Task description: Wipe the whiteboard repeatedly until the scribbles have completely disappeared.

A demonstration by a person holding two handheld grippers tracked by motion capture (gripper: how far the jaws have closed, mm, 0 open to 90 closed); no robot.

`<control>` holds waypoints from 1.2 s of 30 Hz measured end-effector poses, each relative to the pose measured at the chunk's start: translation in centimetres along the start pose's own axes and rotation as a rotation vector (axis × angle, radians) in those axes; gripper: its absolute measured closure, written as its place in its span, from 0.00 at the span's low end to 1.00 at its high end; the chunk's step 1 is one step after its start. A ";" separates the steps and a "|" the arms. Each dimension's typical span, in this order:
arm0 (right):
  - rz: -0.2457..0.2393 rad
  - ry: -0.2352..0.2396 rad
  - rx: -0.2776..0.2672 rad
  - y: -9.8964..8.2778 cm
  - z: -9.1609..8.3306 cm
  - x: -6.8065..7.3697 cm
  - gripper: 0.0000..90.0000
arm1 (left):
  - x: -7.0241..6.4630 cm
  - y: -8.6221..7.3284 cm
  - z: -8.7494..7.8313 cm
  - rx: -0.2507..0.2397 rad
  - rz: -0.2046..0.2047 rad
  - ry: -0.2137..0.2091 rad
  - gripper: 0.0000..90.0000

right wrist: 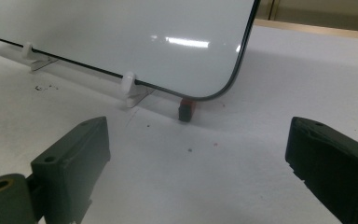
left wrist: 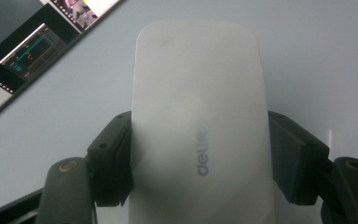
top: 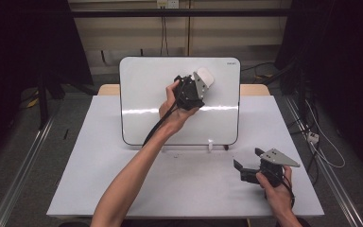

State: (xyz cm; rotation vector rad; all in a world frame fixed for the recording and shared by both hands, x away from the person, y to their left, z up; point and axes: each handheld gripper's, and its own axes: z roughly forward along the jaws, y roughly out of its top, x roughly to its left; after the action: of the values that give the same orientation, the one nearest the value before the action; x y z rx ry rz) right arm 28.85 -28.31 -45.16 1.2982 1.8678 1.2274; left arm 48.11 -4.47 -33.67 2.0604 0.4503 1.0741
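Observation:
A white whiteboard (top: 142,104) with a black rim stands tilted back on the white table (top: 123,179). My left gripper (top: 199,81) is raised in front of the board's upper right part and is shut on a white eraser (top: 205,76). In the left gripper view the eraser (left wrist: 196,84) sits between both black pads (left wrist: 112,158), its far end at or close to the board's surface (left wrist: 317,56). My right gripper (top: 247,157) rests low near the table's front right, open with nothing between its fingers (right wrist: 74,158), facing the board's lower corner (right wrist: 205,88).
White clips (right wrist: 129,86) hold up the board's bottom edge. A small red and black piece (right wrist: 185,109) sits under its corner, with a few dark specks on the table nearby. Cables (top: 324,151) lie on the floor to the right. A wooden edge (top: 255,89) shows behind the board.

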 end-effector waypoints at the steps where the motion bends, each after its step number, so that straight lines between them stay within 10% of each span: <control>1: 0.000 0.000 -0.001 0.0 0.0 0.0 0.07 | -0.5 0.0 0.0 0.002 0.012 -0.013 0.35; 9: -0.004 0.000 -0.003 0.0 0.0 0.0 0.07 | -4.7 -0.4 -0.1 -0.013 0.084 -0.052 0.35; 36: -0.001 0.008 -0.006 0.0 -0.2 -0.1 0.07 | 1.3 1.5 0.3 0.006 0.012 -0.042 0.35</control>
State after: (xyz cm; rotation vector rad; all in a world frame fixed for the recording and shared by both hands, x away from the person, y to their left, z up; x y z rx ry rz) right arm 28.72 -28.44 -45.12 1.2905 1.8688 1.2390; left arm 49.09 -4.79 -31.96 2.0897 0.4213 1.0363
